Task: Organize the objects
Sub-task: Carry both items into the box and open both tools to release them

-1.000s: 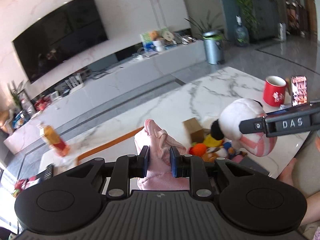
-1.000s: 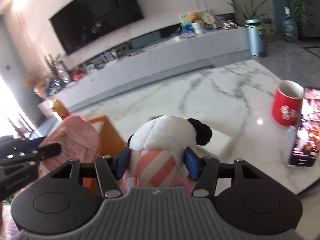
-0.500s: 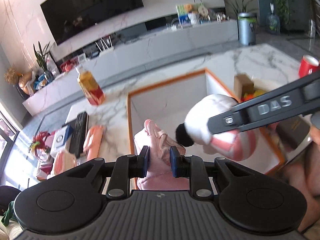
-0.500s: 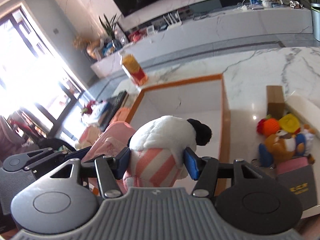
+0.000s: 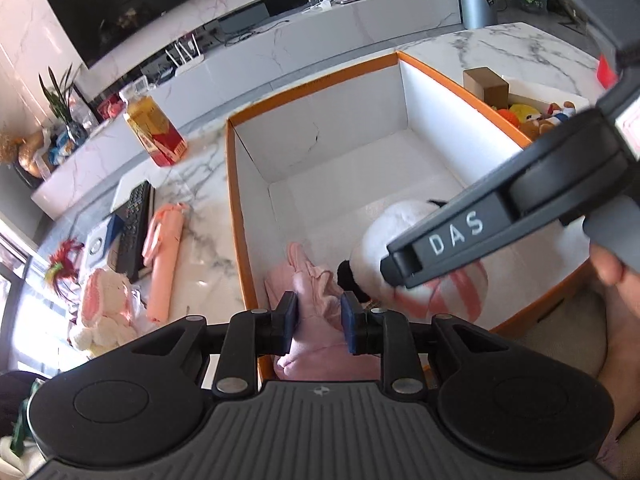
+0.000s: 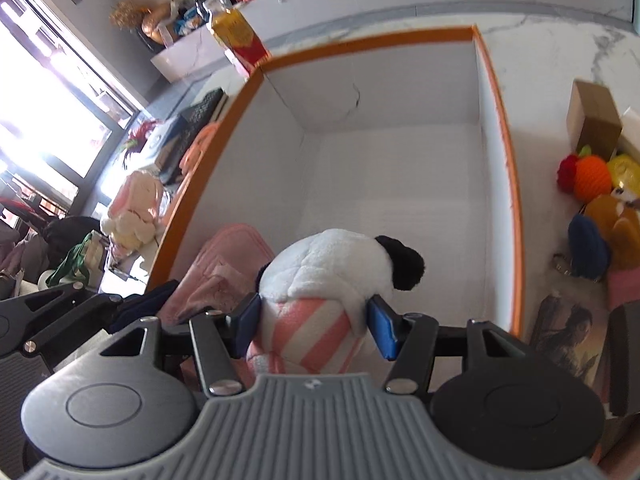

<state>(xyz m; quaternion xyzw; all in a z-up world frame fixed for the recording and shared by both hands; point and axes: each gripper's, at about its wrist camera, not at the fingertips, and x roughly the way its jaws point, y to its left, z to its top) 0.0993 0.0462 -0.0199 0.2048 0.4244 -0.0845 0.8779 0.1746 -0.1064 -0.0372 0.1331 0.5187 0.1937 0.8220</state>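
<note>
Inside the orange-rimmed box, both toys now hang low, where a second ago they were above the table. The left gripper, jaws just easing apart, still pinches the pink cloth; the right gripper clamps the panda.

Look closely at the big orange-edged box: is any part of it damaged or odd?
Yes. The orange-edged box has a dark jagged crack in its white far inner wall, seen in both views. Otherwise it looks sound.
</note>
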